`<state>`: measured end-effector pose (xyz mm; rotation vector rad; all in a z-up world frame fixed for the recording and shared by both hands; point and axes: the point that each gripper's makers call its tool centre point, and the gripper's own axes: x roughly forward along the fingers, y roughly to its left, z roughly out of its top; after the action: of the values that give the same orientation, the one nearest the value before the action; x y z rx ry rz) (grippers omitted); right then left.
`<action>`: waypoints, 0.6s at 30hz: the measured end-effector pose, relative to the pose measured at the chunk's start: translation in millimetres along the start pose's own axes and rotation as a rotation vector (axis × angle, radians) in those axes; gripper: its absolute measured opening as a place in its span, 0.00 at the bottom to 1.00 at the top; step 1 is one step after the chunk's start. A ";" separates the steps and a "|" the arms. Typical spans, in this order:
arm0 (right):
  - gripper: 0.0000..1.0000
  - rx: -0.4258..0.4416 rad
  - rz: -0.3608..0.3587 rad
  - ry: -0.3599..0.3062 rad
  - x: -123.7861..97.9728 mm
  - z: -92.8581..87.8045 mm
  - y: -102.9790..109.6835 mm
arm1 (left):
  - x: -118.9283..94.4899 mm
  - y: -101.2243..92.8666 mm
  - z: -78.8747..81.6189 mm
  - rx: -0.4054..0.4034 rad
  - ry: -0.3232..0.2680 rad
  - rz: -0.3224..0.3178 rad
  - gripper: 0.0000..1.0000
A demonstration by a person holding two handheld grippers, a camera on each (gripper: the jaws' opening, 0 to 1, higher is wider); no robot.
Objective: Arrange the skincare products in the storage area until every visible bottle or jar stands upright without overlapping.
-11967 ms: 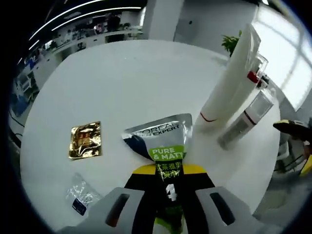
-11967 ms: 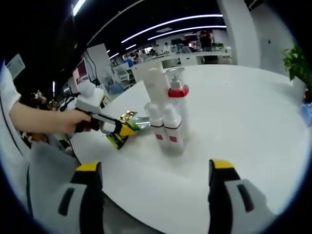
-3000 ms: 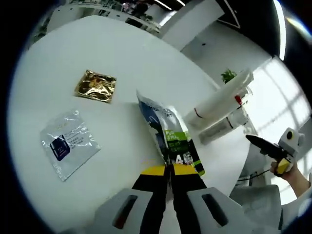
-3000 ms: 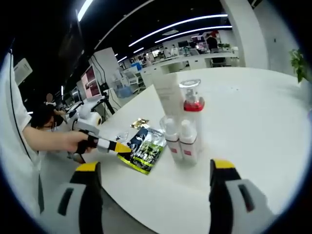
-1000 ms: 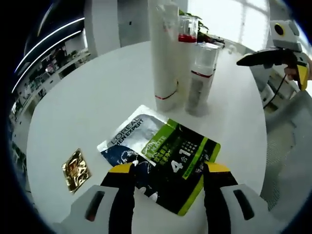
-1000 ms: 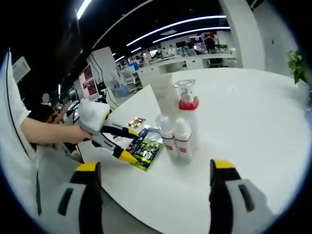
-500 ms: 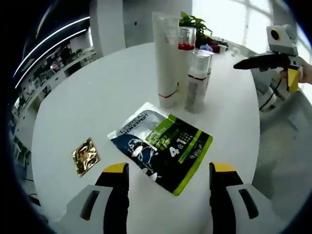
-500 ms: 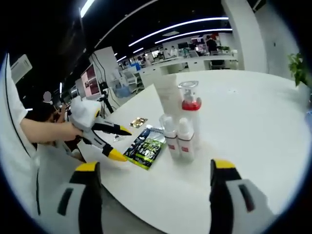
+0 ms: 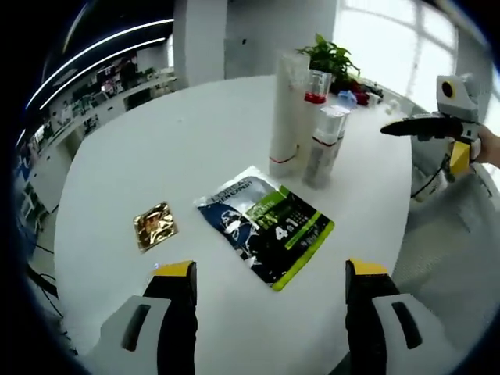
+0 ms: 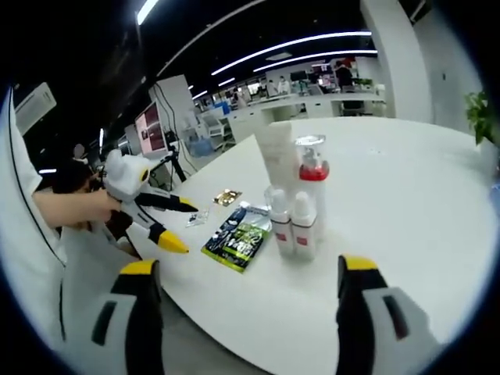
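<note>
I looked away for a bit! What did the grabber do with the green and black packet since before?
The left gripper let go of the face-mask packet, opened, and pulled back. The packet now lies flat on the white table beside the bottles. The gold sachet and standing bottles stayed put.

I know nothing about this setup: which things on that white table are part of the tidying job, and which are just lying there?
Part of the job:
white tube, upright
pump bottle with red collar, upright
small clear bottles, upright
green-and-black L'Oreal sachet, lying flat

Just lying about:
gold foil packet
potted plant
round white table
</note>
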<state>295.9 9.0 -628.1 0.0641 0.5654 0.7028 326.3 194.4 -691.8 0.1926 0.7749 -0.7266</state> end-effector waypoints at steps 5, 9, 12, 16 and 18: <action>0.94 -0.006 0.005 -0.003 -3.3 -0.2 1.6 | -13.6 -0.8 -3.0 -0.054 -0.014 0.007 0.84; 0.94 -0.008 0.012 -0.004 -5.4 -1.5 3.8 | -23.8 -0.5 -3.5 -0.071 -0.039 0.023 0.89; 0.95 -0.011 0.017 -0.002 -7.0 -3.3 5.5 | -31.2 2.6 -7.5 -0.084 -0.046 0.059 0.94; 0.96 -0.014 0.023 -0.001 -9.2 -5.4 7.2 | -41.8 2.5 -9.9 -0.104 -0.068 0.083 0.96; 0.97 -0.014 0.023 -0.003 -10.5 -6.0 7.2 | -44.9 3.1 -11.8 -0.107 -0.071 0.094 0.97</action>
<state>282.1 7.2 -626.5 0.0587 0.5577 0.7289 299.6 225.2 -669.3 0.1049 0.7301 -0.5985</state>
